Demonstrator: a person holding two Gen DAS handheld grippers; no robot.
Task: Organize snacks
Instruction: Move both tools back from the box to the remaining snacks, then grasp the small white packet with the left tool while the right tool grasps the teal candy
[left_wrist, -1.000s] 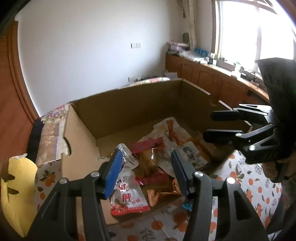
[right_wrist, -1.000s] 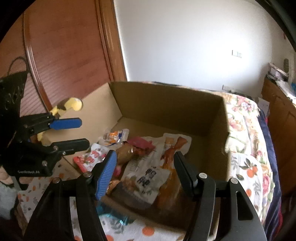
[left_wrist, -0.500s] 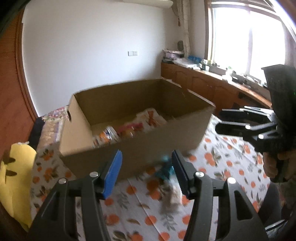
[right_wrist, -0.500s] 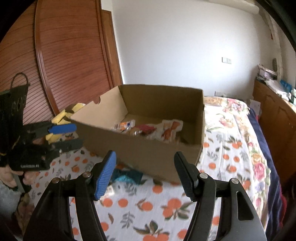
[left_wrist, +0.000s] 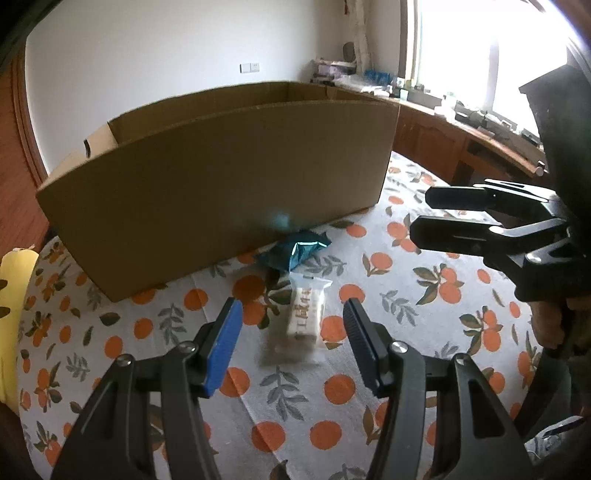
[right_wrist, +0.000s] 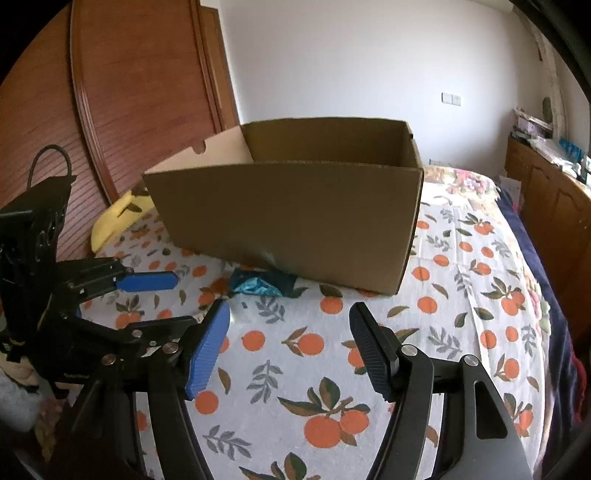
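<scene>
Both grippers have dropped from over the cardboard box (left_wrist: 221, 184) to the bed, so the left gripper (left_wrist: 291, 343), jaws wide and empty, should straddle the white snack packet (left_wrist: 304, 317) beside the teal packet (left_wrist: 295, 253) squarely before closing, while the right gripper (right_wrist: 290, 347) waits wide.

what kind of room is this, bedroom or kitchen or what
Most likely a bedroom at home. The cardboard box sits on an orange-print sheet spread over what looks like a bed, a wooden sliding door stands behind it, and cluttered wooden cabinets run under a bright window.
</scene>
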